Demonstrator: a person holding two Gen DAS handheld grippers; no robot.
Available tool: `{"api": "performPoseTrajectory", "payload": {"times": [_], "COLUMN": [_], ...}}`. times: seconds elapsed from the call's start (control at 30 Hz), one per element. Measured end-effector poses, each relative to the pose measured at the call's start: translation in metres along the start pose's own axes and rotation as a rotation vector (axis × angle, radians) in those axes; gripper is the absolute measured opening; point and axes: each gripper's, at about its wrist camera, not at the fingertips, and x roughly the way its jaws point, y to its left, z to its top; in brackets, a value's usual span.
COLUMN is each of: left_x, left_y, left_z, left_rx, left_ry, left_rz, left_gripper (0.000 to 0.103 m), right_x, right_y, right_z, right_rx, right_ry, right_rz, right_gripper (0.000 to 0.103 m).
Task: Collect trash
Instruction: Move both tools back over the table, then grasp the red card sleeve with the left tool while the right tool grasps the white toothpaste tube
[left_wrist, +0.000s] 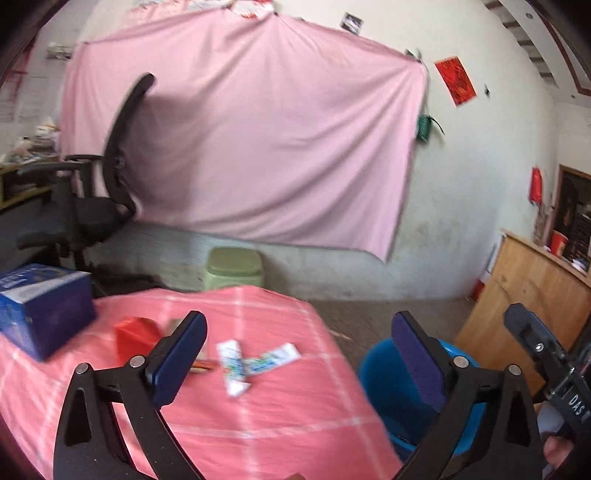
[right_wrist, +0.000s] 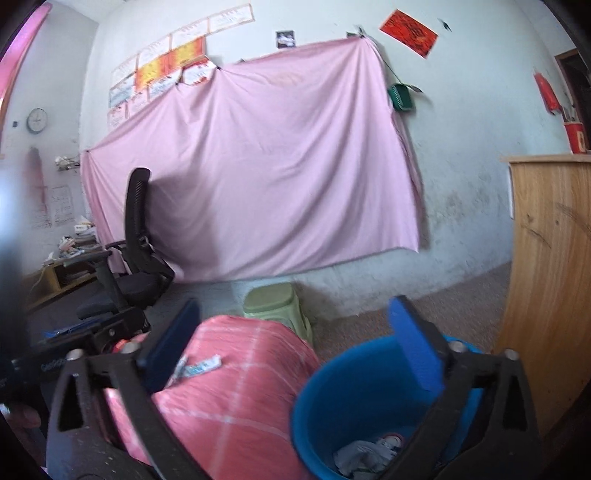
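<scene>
Both the left gripper (left_wrist: 297, 354) and right gripper (right_wrist: 295, 343) gape wide, holding nothing. The 2 wrappers (left_wrist: 255, 360) on the pink tablecloth (left_wrist: 280, 417) look light, thin and crinkly; pinching a flat end seems best before carrying to the blue bin (right_wrist: 354, 387).

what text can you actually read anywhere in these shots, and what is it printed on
"DAS": on the black body of the right hand-held gripper, cut off at the frame edge.
Pale lettering on the black body of the left hand-held gripper: too blurred to read.
Blue box, wrappers, red wall sign, wall posters: print present, all too blurred or small to read.
</scene>
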Motion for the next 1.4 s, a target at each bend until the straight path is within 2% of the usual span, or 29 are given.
{"api": "performPoseTrajectory", "payload": {"times": [0.23,0.47,0.7,0.97,1.4], "left_x": [-0.032,-0.06,-0.069,-0.059,-0.01], "left_y": [0.04,0.074,0.104,0.134,0.157], "left_z": [-0.002,-0.005,-0.014,-0.026,-0.041], "left_rx": [-0.003,0.038,0.049,0.059,0.039], "left_ry": [-0.095,-0.165,-0.177,-0.115,0.091], "left_rz": [0.083,0.16,0.209,0.241,0.17], "left_gripper": [0.1,0.1,0.1,0.1,0.099], "right_x": [0.002,0.006,0.023,0.05,0.098], "right_y": [0.039,0.078,0.114,0.14,0.145], "right_z": [0.002,-0.002,-0.014,-0.035,-0.057], "right_rx": [-0.051,-0.094,-0.156,-0.229,-0.242], "right_ry": [-0.061,-0.11,-0.079,0.029,0.268], "right_rz": [0.063,0.114,0.152,0.159,0.144], "right_gripper": [0.103,0.103,0.103,0.103,0.103]}}
